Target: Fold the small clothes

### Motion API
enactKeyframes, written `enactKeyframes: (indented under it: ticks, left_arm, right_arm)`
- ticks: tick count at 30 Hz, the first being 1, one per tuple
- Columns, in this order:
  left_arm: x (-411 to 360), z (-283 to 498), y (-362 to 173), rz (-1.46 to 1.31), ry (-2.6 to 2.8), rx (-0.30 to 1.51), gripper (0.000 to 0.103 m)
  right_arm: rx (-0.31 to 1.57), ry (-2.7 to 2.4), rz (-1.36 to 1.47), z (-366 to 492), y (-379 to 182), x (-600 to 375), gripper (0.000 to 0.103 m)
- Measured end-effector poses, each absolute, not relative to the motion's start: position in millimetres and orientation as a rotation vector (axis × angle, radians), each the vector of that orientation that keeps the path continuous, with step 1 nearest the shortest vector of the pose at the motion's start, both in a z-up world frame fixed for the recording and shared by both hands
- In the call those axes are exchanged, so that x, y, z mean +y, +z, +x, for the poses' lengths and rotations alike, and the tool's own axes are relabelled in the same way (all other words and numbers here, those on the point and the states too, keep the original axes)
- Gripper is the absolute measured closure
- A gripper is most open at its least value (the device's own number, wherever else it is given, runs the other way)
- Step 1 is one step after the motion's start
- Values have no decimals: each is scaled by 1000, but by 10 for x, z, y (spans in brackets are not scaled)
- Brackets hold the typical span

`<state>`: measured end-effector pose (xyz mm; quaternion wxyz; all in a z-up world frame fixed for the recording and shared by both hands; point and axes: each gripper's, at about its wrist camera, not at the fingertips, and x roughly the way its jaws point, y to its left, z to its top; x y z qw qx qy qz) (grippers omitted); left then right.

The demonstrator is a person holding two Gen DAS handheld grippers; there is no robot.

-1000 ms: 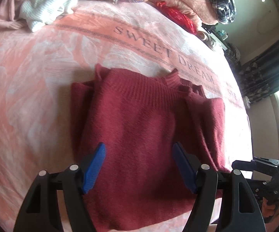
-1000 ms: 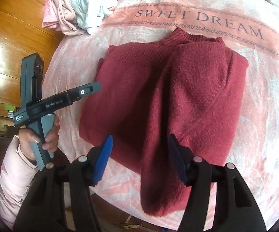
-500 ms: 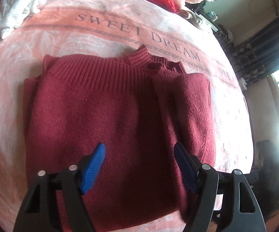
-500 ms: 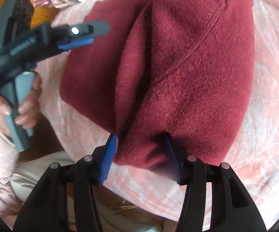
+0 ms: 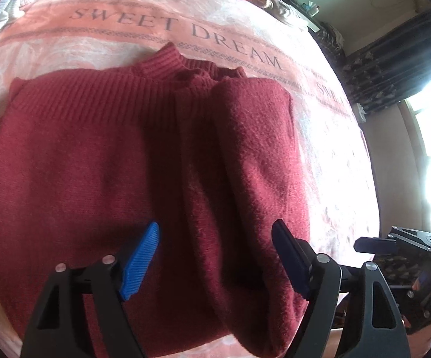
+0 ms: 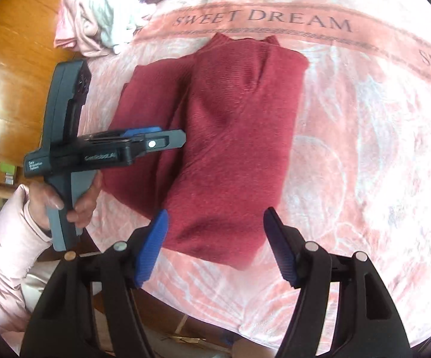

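We see a dark red knitted sweater (image 5: 102,161) lying flat on a pink blanket (image 6: 364,155) printed with "SWEET DREAM", its ribbed collar toward the lettering. One side of the sweater is folded inward over the body, making a thicker band that runs from collar to hem.

Our left gripper (image 5: 215,256) hangs above the hem end of the sweater with its jaws apart and opening wider — the folded band shows between the blue pads, but the pads do not press on it. From the right wrist view the same gripper (image 6: 167,137) appears side-on over the sweater's near edge, held by a hand (image 6: 66,200) in a pale pink sleeve (image 6: 9,250).

Our right gripper (image 6: 215,241) sits over the hem corner nearest the blanket's edge, its jaws also spreading — the cloth lies between them, untouched by either pad.

A heap of pale clothes (image 6: 96,15) lies at the blanket's far corner, well apart from the sweater, with a wooden floor (image 6: 9,68) beyond.
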<state>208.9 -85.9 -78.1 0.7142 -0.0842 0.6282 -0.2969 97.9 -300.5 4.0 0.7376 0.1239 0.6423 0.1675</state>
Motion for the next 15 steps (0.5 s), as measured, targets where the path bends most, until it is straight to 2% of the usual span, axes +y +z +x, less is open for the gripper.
enactKeyframes:
  ticks: [10,11,12,13,15]
  left_arm:
    - [-1421,2065,-847,-141,-691,1385,23]
    - [-1449,2035,-828,-120,-689,1364,33]
    - [-1465,2025,-818,-95,-679,1351,51]
    - [-1474,2018,-818,-87,-679,1342,55]
    - [-1447,2030,-825,-110,-678,1328,74]
  right_arm:
    - [1422,368,252,906,-122,-3192,38]
    - [1421,372,253,904,-144,-3222,38]
    - [1420,372,254,858,-131,-3269,38]
    - [1419,367,256,862,-130,-3248,38]
    - [1419,353,271,869,-129,-3282,38]
